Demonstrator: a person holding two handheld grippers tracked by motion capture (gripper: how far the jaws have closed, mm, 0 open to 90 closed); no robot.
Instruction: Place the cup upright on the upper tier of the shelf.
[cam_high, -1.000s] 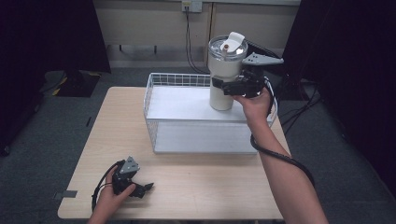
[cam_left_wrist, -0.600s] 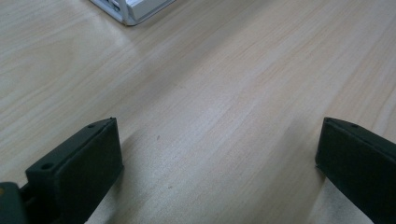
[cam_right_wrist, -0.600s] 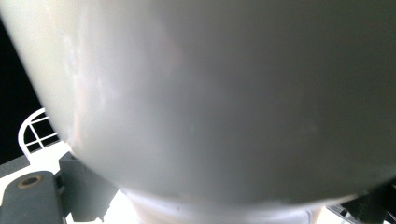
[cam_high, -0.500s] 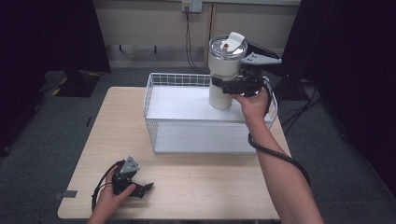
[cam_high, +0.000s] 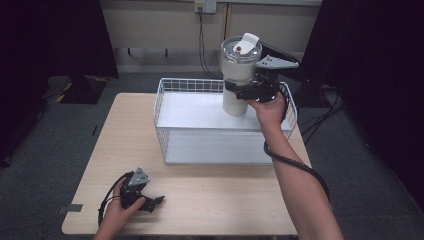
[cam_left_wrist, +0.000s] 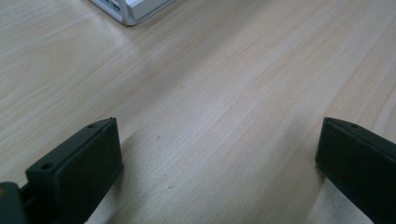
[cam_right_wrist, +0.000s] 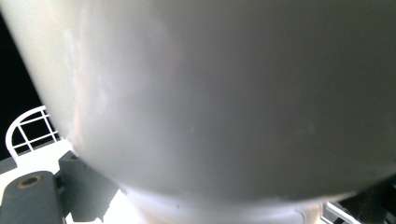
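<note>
A tall white tumbler (cam_high: 239, 75) with a clear lid and a raised flip tab stands upright inside the far right part of a white wire basket (cam_high: 165, 100). My right gripper (cam_high: 245, 92) is shut on the tumbler's lower body from the right. In the right gripper view the tumbler's wall (cam_right_wrist: 224, 93) is very close to the camera. Whether its base touches the basket floor I cannot tell. My left gripper (cam_high: 155, 202) lies on the table near the front left edge. Its jaws are wide open (cam_left_wrist: 219, 163), with bare wood between them.
The basket's rim (cam_right_wrist: 28, 130) curves past the tumbler, and its near corner (cam_left_wrist: 133, 9) lies ahead of the left gripper. The wooden table (cam_high: 225, 190) has open surface in front of the basket. Cables and a wall outlet (cam_high: 206, 6) are behind the table.
The tumbler and my right gripper have shifted very slightly to the left over the basket. The left gripper has stayed where it was.
</note>
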